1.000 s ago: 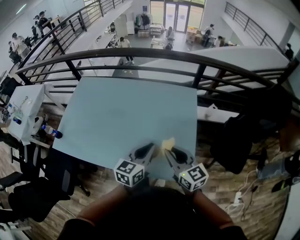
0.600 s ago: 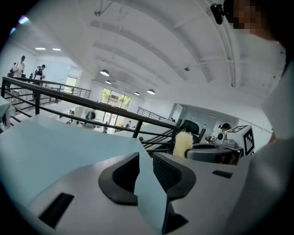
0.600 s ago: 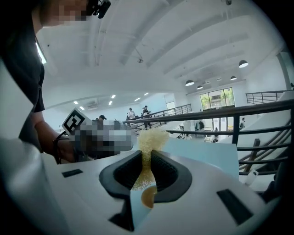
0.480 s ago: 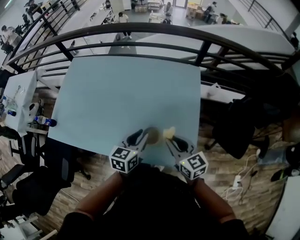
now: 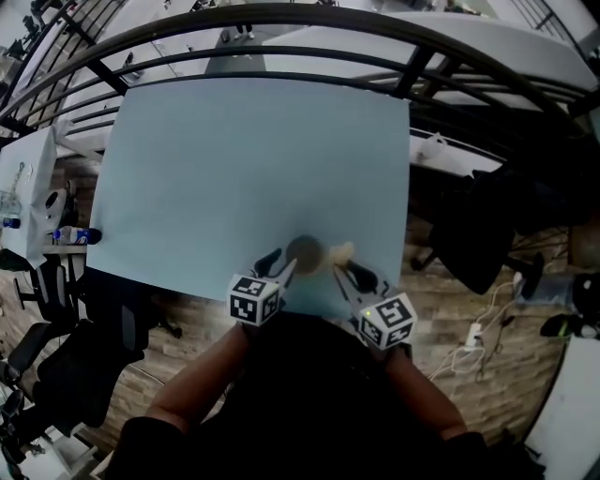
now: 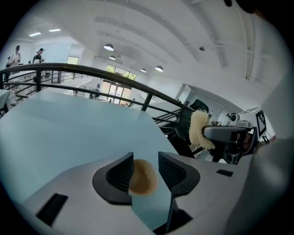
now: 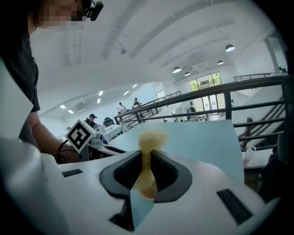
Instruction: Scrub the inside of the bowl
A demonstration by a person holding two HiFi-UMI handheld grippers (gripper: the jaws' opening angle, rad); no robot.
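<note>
A small tan bowl (image 5: 304, 251) sits on the light blue table (image 5: 234, 159) near its front edge. My left gripper (image 5: 278, 266) is right at the bowl's near left side. In the left gripper view the bowl (image 6: 142, 178) shows between the jaws, which have just been opening; it lies against the left pad, with a gap to the right one. My right gripper (image 5: 341, 271) is shut on a pale yellow fibrous scrubber (image 5: 341, 251), which hangs just right of the bowl. The scrubber (image 7: 148, 153) is pinched between the pads. The scrubber (image 6: 199, 130) also shows in the left gripper view.
A dark metal railing (image 5: 281, 19) runs behind the table's far edge, with a drop beyond. A black chair (image 5: 473, 234) stands at the table's right and black office chairs (image 5: 66, 370) at its left. A bottle (image 5: 77, 234) lies on a white side table.
Both grippers have come down to the table's front edge. The left jaws have gone from shut to open, and the bowl now shows in front of them. The scrubber stays gripped.
</note>
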